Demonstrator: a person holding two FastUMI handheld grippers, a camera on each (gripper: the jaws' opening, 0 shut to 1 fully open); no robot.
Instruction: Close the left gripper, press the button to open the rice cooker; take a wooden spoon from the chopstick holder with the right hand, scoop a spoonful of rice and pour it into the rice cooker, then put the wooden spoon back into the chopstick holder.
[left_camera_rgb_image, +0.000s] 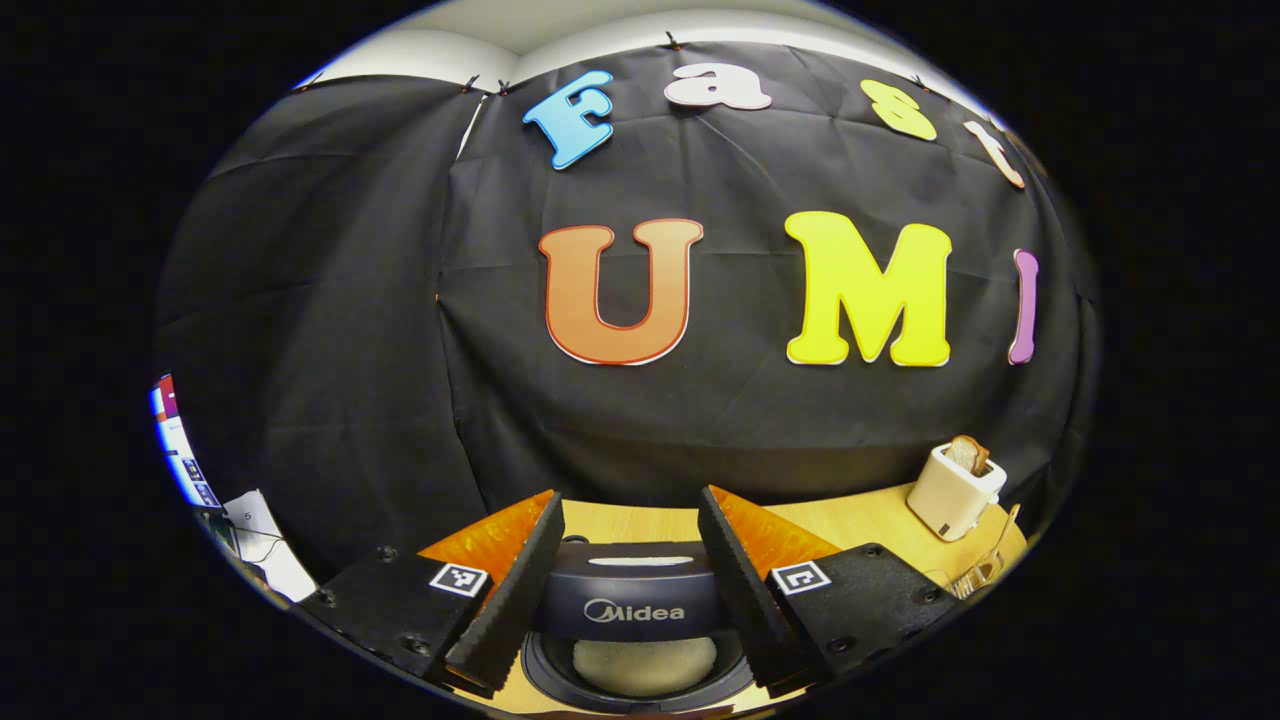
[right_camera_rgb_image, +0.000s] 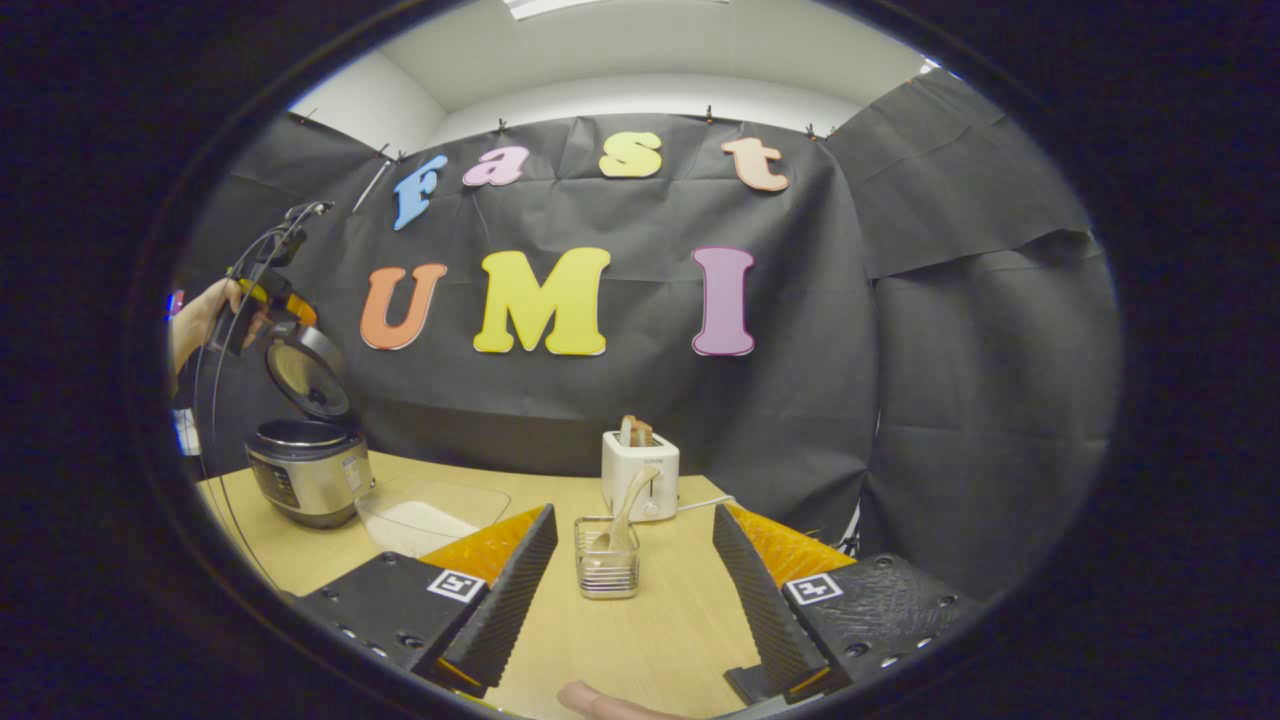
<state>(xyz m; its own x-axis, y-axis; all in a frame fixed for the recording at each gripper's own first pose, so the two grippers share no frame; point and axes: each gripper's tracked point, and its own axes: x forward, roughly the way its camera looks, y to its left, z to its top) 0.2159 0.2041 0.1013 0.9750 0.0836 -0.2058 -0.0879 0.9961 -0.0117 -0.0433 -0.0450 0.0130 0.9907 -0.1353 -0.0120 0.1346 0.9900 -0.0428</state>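
Cooker (right_camera_rgb_image: 308, 470) lid up, so button step judged done; next is fetching spoon w/ R gripper.

R gripper (right_camera_rgb_image: 630, 585): released, jaws spread wide, nothing between them. Holder (right_camera_rgb_image: 607, 572) straight ahead, sitting in the gap between the two fingers but farther out on the table, not touched yet. Spoon (right_camera_rgb_image: 628, 510) stands in holder, bowl end down, handle up and leaning to the right, tip in front of the toaster (right_camera_rgb_image: 641, 473). Long axis near upright w/ slight tilt, so a level approach w/ fingers either side of handle looks right; handle thin, likely needs a near-full squeeze.

Rice tray (right_camera_rgb_image: 425, 515) left of holder, betw. holder and cooker, just beside cooker. Cooker far left on table (right_camera_rgb_image: 640, 640), lid tipped back.

L gripper (left_camera_rgb_image: 630, 590): also released, jaws apart, hanging over open cooker (left_camera_rgb_image: 635, 640), looking down past lid edge into pot. Seen in right gripper view up above cooker lid, hand (right_camera_rgb_image: 200, 320) on it.

R gripper clearly nearer the spoon; L well apart from it, on the cooker side.

Risk, judged: wire holder light, may drag or tip if spoon is pulled slantwise rather than along its axis.
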